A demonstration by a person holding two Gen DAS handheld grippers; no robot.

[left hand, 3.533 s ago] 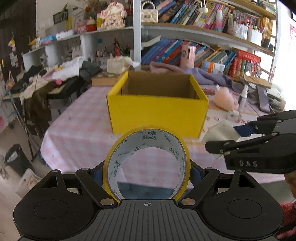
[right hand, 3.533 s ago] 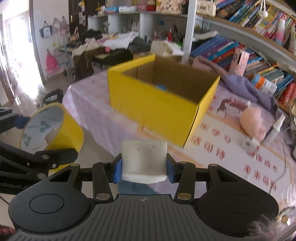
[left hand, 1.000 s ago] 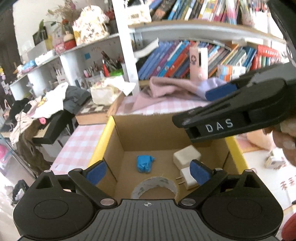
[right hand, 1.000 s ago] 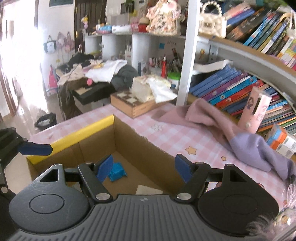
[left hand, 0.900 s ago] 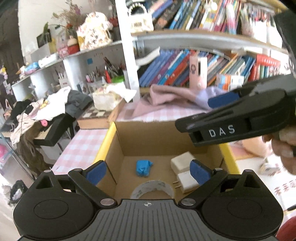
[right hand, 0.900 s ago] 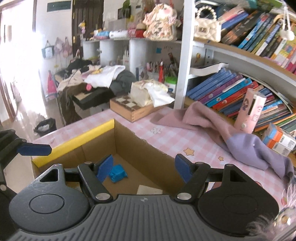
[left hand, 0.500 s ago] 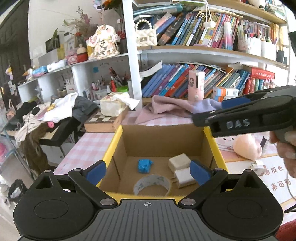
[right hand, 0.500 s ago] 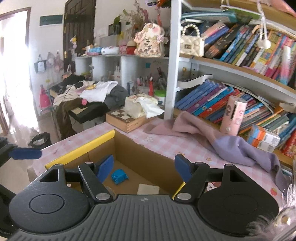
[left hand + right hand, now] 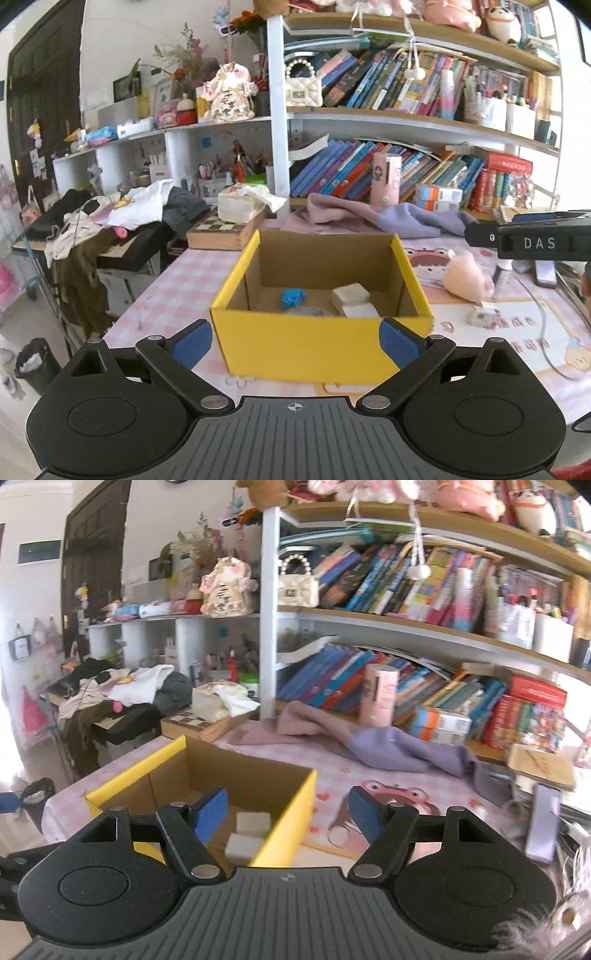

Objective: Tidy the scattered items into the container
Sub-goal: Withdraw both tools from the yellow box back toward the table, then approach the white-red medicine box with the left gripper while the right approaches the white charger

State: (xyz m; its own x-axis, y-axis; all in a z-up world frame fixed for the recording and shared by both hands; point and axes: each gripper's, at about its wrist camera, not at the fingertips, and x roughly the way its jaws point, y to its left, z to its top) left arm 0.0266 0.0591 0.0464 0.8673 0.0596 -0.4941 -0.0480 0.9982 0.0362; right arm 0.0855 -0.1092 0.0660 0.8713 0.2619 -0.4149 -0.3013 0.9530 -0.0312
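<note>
A: What is seen at nine o'clock?

B: The left gripper [image 9: 295, 341] is held spread and empty, level with the near wall of the yellow box [image 9: 310, 347]. Nothing is pinched between its blue pads [image 9: 192, 341].

A: And in the box?

B: At twelve o'clock from that gripper, a blue item [image 9: 293, 297] is seen on the cardboard floor, with two white blocks [image 9: 350, 293] at one o'clock. A grey arc [image 9: 308, 312] is half hidden behind the near wall; what it is cannot be told.

A: What is left out?

B: On the pink checked table [image 9: 155, 295], at two o'clock, a peach soft toy [image 9: 467, 275] and a small white item [image 9: 482, 315] are seen, well apart from the box. A thin cable [image 9: 539, 314] is draped just beside them.

A: And the right gripper [image 9: 288, 814]?

B: It is also held spread and empty, over the box's right corner.

A: What could go wrong?

B: If the small item is reached for carelessly, the cable could be snagged and dragged. The soft toy could be squeezed out of a shallow pinch. The light box could be knocked or shifted if its rim is clipped during a drop.
</note>
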